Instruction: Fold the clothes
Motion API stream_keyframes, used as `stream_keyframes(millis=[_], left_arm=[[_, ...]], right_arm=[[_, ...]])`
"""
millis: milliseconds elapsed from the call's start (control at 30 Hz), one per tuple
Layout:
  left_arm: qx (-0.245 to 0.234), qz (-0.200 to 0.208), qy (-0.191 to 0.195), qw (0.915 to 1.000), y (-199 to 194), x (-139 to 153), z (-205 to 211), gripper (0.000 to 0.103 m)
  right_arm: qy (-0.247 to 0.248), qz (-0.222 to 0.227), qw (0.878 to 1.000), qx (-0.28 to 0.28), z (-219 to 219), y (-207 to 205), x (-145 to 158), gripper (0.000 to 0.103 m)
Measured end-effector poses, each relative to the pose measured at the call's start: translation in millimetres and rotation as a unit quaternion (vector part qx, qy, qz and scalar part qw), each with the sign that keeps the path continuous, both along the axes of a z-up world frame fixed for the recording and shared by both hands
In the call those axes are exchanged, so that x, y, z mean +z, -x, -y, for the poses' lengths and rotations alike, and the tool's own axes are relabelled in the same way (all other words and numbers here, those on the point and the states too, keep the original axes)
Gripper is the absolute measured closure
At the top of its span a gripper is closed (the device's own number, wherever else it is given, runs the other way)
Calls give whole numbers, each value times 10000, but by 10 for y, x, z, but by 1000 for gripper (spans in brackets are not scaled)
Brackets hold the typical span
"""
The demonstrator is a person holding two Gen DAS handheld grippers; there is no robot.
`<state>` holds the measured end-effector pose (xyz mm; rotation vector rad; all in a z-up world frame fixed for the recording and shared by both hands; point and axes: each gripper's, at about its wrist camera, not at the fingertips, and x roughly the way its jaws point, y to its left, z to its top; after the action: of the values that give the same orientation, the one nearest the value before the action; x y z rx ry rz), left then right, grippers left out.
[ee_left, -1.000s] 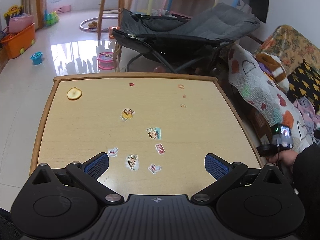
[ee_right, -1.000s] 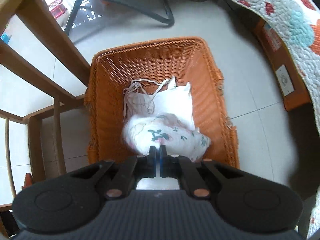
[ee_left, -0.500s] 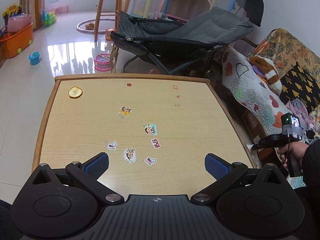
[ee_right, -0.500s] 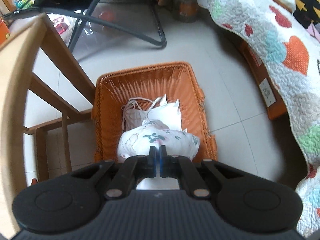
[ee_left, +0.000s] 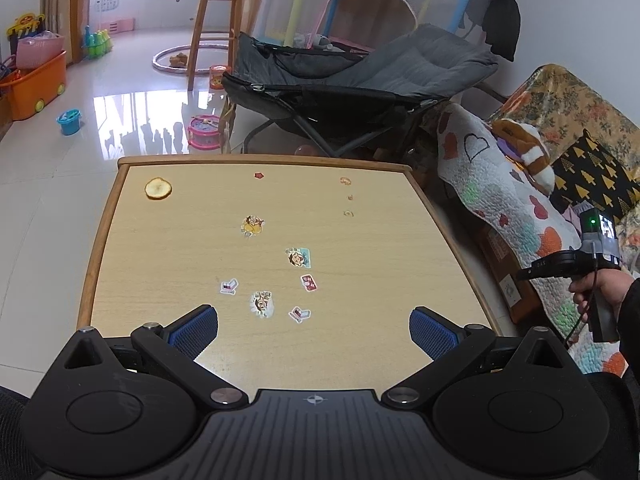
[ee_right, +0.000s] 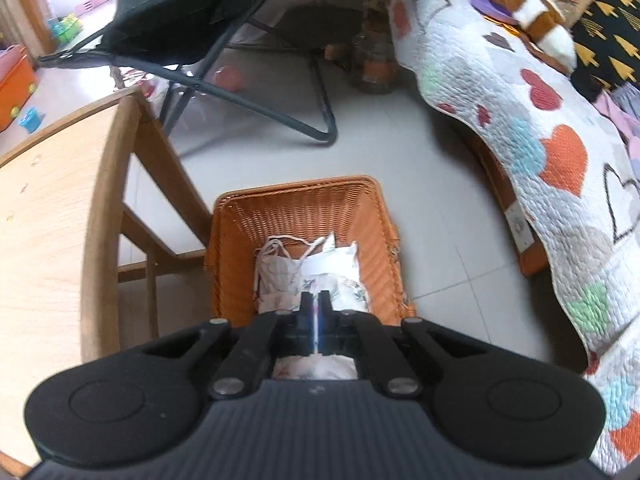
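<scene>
Basket (ee_right: 298, 216): right gripper (ee_right: 315, 312) pinches garment (ee_right: 348, 292) (left gripper (ee_left: 314, 326) wide)

Glossy tile floor (ee_left: 48, 168), grey recliner (ee_left: 360, 76), quilted sofa (ee_right: 560, 140), daylight

One bench (ee_left: 168, 248) carrying seven cartoon stickers (ee_left: 298, 257) and one dried fruit slice (ee_left: 158, 188). One orange wicker basket (ee_right: 240, 248) on the floor, holding at least two garments (ee_right: 280, 272). Two tongs: left tongs (ee_left: 313, 329), right tongs (ee_right: 316, 312).

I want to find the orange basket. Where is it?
In the right wrist view, the orange basket sits on the floor right of the wooden table.
</scene>
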<state>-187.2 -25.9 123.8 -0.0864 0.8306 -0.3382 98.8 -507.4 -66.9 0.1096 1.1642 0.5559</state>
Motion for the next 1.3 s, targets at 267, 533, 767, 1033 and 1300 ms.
stream_keyframes(millis=[267,533,767,1033,1300], left_arm=[[-62,-39,-189,9998,-118,-110,100,0],[9,-218,-196,9996,-496,-231,260,0],[7,-397,-244,9989,-655,-389,339,0],[92,-484,-341,9982,-785,-452,335,0],[88,-582,-406,9974,-856,-506,383,0]], right_arm=[[98,-922,9956,-111,-238,-40,-857,70],[174,-1551,9876,-194,-491,-159,-1541,70],[240,-1781,9837,-104,-608,-198,-1856,70],[322,-2010,9790,99,-765,-187,-2149,69],[377,-2374,9699,380,-927,-94,-2442,69]])
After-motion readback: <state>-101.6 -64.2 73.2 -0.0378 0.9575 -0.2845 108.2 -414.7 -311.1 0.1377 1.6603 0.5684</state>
